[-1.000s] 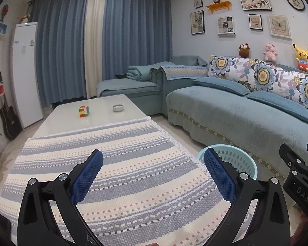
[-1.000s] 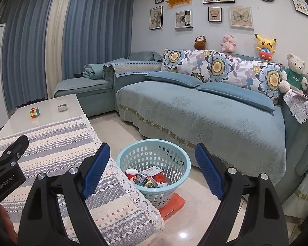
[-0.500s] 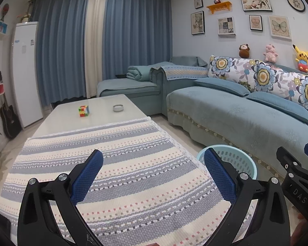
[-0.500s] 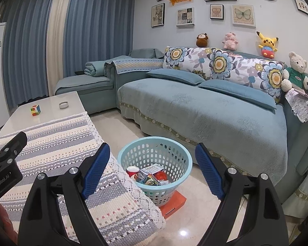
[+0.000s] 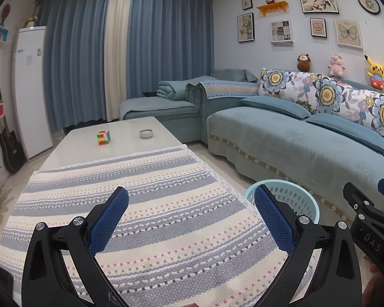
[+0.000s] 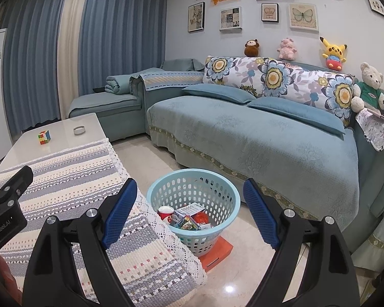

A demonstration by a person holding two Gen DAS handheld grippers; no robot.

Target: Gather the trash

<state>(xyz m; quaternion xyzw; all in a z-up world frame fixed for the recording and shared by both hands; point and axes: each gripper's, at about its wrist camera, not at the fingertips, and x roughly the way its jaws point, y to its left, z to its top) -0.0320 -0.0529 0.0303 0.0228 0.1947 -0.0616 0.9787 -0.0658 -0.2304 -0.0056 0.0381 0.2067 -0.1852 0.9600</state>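
Now | both fingers wide apart, empty | trash point(image 6: 189, 217) in basket point(image 6: 225, 227) beyond right fingers point(image 6: 120, 212)

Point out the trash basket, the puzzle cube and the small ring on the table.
trash basket point(image 6: 192, 176): right wrist view, far rim.
puzzle cube point(image 5: 104, 137): left wrist view, front face.
small ring point(image 5: 146, 133): left wrist view, its near wall.

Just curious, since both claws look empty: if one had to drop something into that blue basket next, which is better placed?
Probably the right gripper. The basket sits almost between its open fingers, trash visible inside. The left gripper hangs open over the striped cloth, with the basket off at its right side.
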